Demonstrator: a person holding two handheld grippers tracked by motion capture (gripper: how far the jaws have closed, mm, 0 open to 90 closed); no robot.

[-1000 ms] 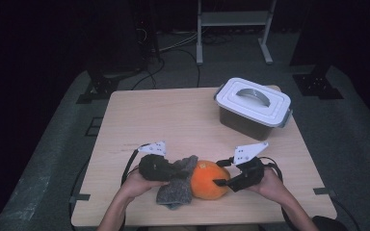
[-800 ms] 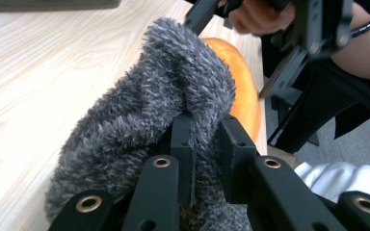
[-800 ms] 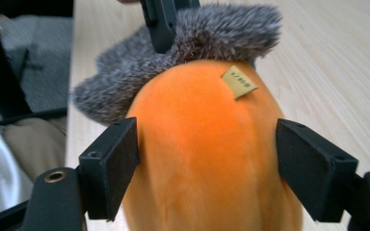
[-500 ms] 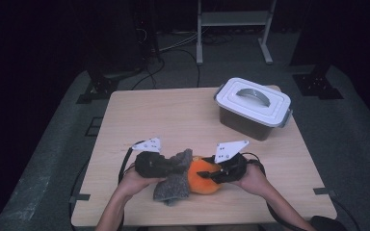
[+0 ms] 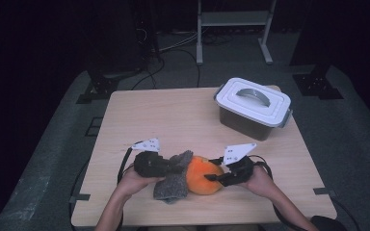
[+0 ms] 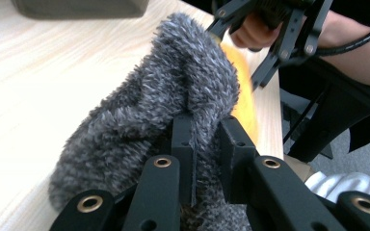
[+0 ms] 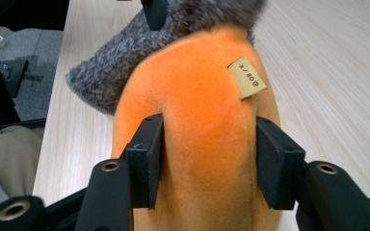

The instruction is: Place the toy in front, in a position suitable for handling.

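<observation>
Both grippers are on the soft toy at the near edge of the table (image 5: 139,115) right now. The left gripper (image 5: 169,166) has its jaws pressed tight on a fold of the grey fuzzy cloth (image 5: 172,185), and the right gripper (image 5: 214,176) straddles the orange plush ball (image 5: 202,174), jaws half spread and just now easing back out a touch after squeezing in, pads resting on the plush on either side.

How far along? I'd say the middle of it. The grey cloth is wrapped over one end of the orange ball and the two hands look set to pull them apart, or work one off the other; they are not yet separate. The lidded box (image 5: 253,107) sits at the far right of the table, well apart from the hands, lid on, so if anything is meant to go in there, that is all ahead.

The high view gives the layout: toy near the front edge, box behind. The left gripper view shows the pinch itself, grey cloth (image 6: 173,106) bunched between the jaws, with the right gripper (image 6: 270,43) beyond. The right gripper view adds a small tan label (image 7: 246,77) sewn on the orange plush ball (image 7: 197,134), and how the pads sit on its flanks.
</observation>
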